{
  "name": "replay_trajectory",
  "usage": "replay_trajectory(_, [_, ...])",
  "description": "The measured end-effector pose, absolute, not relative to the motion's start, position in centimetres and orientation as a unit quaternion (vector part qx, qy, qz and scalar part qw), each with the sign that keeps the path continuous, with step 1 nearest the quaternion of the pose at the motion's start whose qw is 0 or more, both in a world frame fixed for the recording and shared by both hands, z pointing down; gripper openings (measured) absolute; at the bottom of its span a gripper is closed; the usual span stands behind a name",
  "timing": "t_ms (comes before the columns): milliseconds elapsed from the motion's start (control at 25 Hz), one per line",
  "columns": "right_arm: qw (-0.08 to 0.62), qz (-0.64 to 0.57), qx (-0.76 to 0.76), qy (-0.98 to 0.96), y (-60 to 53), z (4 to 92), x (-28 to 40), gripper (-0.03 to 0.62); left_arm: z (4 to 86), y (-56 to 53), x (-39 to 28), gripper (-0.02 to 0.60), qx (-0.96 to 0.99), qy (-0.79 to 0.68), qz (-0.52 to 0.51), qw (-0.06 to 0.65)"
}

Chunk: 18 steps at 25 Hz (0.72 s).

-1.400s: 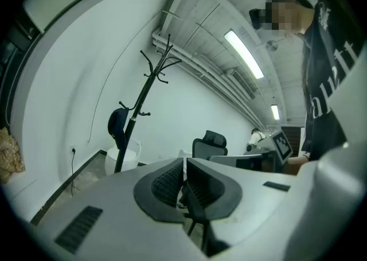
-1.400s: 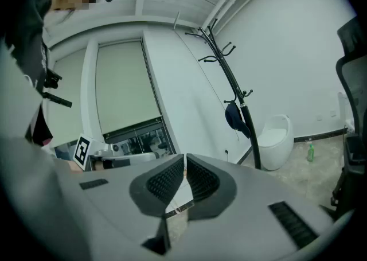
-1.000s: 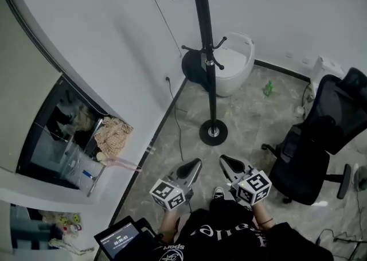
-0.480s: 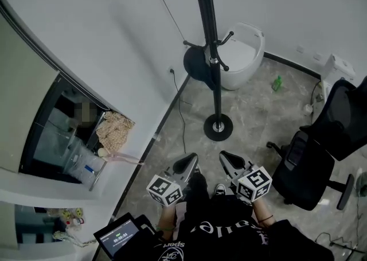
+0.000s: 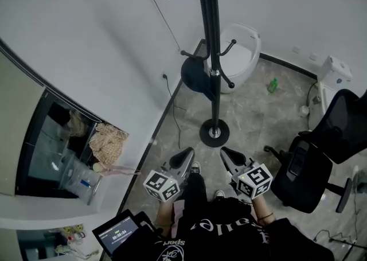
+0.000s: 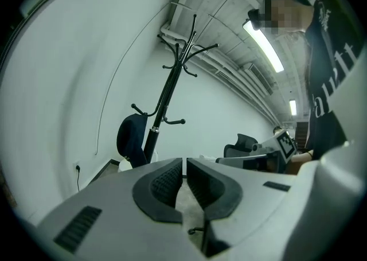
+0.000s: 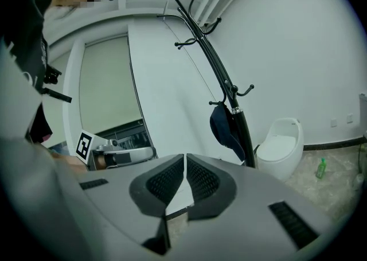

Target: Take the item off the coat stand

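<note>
A black coat stand [image 5: 213, 53] rises from a round base [image 5: 214, 133] on the marble floor. A dark cap [image 5: 195, 76] hangs from one of its lower hooks, on the wall side. The cap also shows in the left gripper view [image 6: 129, 139] and in the right gripper view [image 7: 223, 131]. My left gripper [image 5: 183, 158] and right gripper [image 5: 228, 155] are held low side by side, short of the base and well away from the cap. Both point toward the stand. Their jaws are shut with nothing between them.
A white bin [image 5: 243, 56] stands behind the stand against the wall, with a green bottle [image 5: 271, 86] on the floor to its right. A black office chair [image 5: 318, 156] is on the right. A shelf with clutter [image 5: 86, 145] and a tablet [image 5: 117, 234] lie on the left.
The head view has swung a little, so the stand sits slightly further right and higher. Both grippers stay low and shut in front of the person.
</note>
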State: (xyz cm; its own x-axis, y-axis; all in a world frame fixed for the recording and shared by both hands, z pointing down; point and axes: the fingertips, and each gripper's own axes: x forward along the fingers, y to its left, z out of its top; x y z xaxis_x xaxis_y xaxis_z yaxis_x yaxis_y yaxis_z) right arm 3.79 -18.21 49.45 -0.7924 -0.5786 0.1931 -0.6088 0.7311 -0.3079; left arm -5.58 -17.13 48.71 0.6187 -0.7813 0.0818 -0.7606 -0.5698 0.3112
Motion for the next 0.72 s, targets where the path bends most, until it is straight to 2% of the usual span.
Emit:
replay_trajectory(600, [0.052, 0.165, 0.367, -0.914, -31.3, 48.5, -4.5, 0.023, 49.2, -34.5, -13.9, 0.011, 0.917, -0.37, -0.002, 0.148])
replay_trajectory(720, [0.055, 0.167, 0.382, -0.907, -32.3, 48.6, -5.0, 0.023, 49.5, -37.8, -15.2, 0.048, 0.922, -0.36, 0.007, 0.142])
